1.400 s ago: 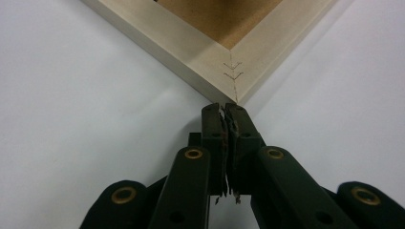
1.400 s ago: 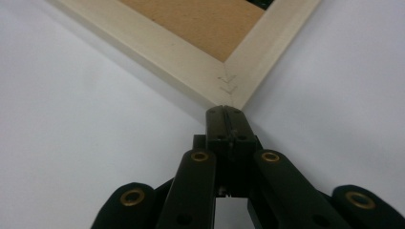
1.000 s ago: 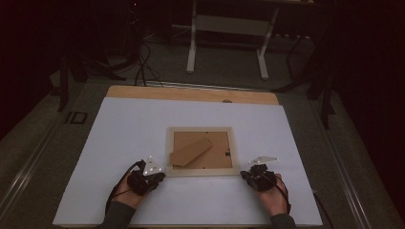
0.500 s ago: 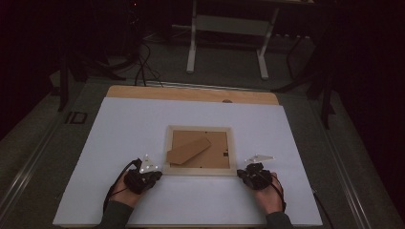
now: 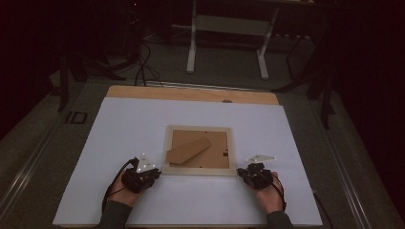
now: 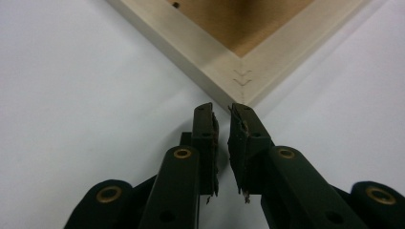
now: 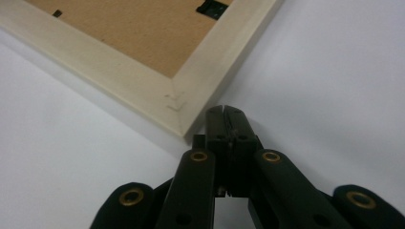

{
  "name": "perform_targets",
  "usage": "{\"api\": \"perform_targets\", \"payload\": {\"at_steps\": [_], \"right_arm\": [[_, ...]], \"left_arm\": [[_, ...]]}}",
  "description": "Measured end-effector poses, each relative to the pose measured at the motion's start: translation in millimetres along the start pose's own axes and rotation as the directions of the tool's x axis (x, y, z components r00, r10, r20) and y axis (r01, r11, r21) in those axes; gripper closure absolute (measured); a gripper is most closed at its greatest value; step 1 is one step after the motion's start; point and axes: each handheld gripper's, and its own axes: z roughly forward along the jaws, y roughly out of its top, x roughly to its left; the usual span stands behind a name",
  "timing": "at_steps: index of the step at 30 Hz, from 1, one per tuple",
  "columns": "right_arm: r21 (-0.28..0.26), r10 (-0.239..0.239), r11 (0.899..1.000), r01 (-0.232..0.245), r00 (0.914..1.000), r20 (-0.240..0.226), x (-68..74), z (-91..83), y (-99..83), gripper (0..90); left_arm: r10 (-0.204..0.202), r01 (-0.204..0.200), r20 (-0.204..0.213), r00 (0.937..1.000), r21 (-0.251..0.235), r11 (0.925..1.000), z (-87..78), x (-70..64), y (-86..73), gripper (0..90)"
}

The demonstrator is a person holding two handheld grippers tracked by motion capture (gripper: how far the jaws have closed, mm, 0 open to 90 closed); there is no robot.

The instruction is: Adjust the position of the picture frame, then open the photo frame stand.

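Pale wood picture frame lies face down, flat on the white table cover, middle of the sheet toward the person's edge; brown backing board up, with a loose-looking brown stand flap lying across it. Probably light and stiff, rigid rails with mitred corners held by small V-nails, likely glass underneath so treat it as fragile, no dropping or twisting. Lying flush on the smooth sheet, so little to get under; best hold looks like pinching a rail across its width near a corner, or pushing at both near corners together to slide it.

Left gripper: jaws nearly together, narrow slit between them, nothing in it, tips just at the near-left corner of the frame, touching or a hair off, cannot tell. Right gripper: jaws pressed together, holding nothing, tip just beside the near-right corner, on the sheet outside the rail, contact not clear. From above both grippers sit at the frame's two near corners, hands behind them
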Motion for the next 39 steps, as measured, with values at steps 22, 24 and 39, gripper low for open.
{"api": "perform_targets", "payload": {"at_steps": [22, 24, 39], "right_arm": [[-0.071, 0.069, 0.995, -0.068, 0.9974, 0.021, -21.1, -13.8, -3.6, 73.0], [-0.076, 0.072, 0.995, -0.07, 0.9971, 0.023, -21.2, -13.6, -3.6, 69.8], [-0.078, 0.088, 0.993, -0.087, 0.9962, -0.001, -24.3, -13.8, -6.5, 59.2]], "left_arm": [[-0.163, 0.158, -0.03, 0.9861, -0.124, 0.9796, -16.8, 18.3, -3.0, 65.2], [-0.173, 0.169, -0.018, 0.9848, -0.13, 0.977, -18.1, 19.6, -2.7, 62.4], [-0.186, 0.185, 0.006, 0.9825, -0.153, 0.9707, -27.6, 17.4, 15.6, 48.3]]}}
